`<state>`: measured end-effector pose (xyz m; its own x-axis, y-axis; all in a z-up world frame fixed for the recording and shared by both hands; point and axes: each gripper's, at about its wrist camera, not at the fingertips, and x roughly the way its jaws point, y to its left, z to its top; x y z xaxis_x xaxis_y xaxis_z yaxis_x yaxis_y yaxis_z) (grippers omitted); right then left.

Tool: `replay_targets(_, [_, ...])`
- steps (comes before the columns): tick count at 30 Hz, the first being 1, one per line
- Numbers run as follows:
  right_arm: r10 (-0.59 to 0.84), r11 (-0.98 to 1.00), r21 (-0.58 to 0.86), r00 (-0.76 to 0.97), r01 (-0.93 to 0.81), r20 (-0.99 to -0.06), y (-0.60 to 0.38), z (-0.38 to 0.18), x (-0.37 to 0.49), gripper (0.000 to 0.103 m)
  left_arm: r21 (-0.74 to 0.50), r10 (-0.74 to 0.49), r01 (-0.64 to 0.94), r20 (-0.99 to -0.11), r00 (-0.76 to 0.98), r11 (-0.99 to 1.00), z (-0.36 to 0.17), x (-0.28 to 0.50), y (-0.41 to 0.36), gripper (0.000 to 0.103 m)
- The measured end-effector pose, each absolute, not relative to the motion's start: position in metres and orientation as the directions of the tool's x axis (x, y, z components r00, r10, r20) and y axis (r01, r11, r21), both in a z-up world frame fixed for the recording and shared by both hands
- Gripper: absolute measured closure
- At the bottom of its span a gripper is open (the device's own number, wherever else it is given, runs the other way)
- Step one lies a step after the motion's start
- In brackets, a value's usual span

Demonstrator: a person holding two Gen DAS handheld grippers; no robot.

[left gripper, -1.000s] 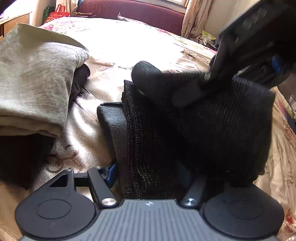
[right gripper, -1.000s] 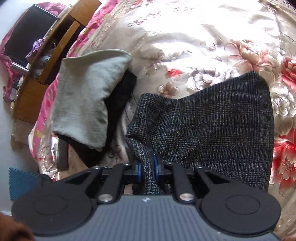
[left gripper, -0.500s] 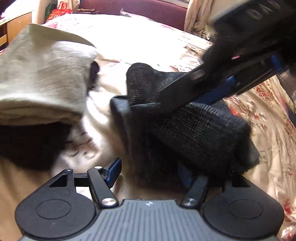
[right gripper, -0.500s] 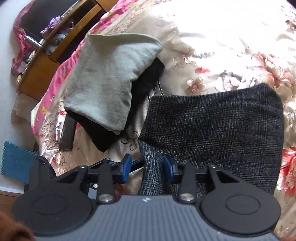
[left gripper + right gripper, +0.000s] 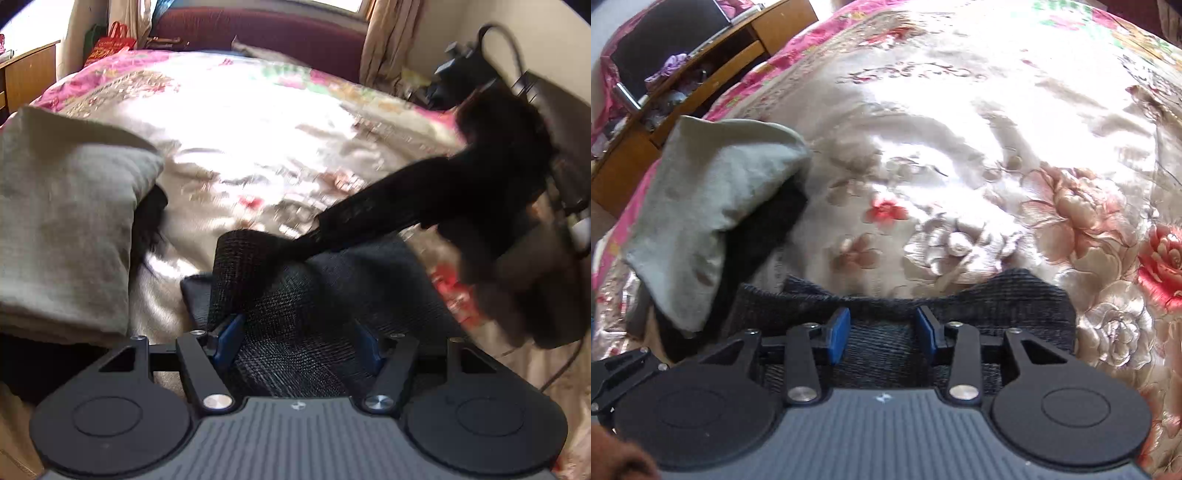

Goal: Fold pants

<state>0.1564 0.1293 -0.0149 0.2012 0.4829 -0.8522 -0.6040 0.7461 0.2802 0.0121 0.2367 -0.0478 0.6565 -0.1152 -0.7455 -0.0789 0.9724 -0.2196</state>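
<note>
The dark checked pants [image 5: 332, 295] lay folded on the floral bedspread [image 5: 258, 140] at lower centre of the left view. The left gripper [image 5: 299, 336] stood wide apart around the cloth, not pinching. The right gripper [image 5: 882, 328] likewise gaped above the pants [image 5: 997, 299], gripping nothing, with a grey folded garment [image 5: 713, 206] at left.

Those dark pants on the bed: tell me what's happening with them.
A person with a handheld gripper in each hand is folding the dark checked pants on the floral bedspread. Both the left gripper and the right gripper are open over the cloth. A folded grey garment lies beside them.
</note>
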Motion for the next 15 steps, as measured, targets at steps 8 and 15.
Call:
replay_targets(8, [0.498, 0.807, 0.335, 0.253, -0.487, -0.83, 0.019, 0.015, 0.128, 0.035, -0.165, -0.048, -0.129, -0.775, 0.63, 0.978, -0.029, -0.005, 0.248, 0.027])
replay_targets(15, [0.654, 0.74, 0.606, 0.102, -0.291, -0.75, -0.004, -0.063, 0.139, 0.026, -0.28, -0.105, -0.227, -0.812, 0.574, 0.933, -0.074, 0.001, 0.265, 0.007])
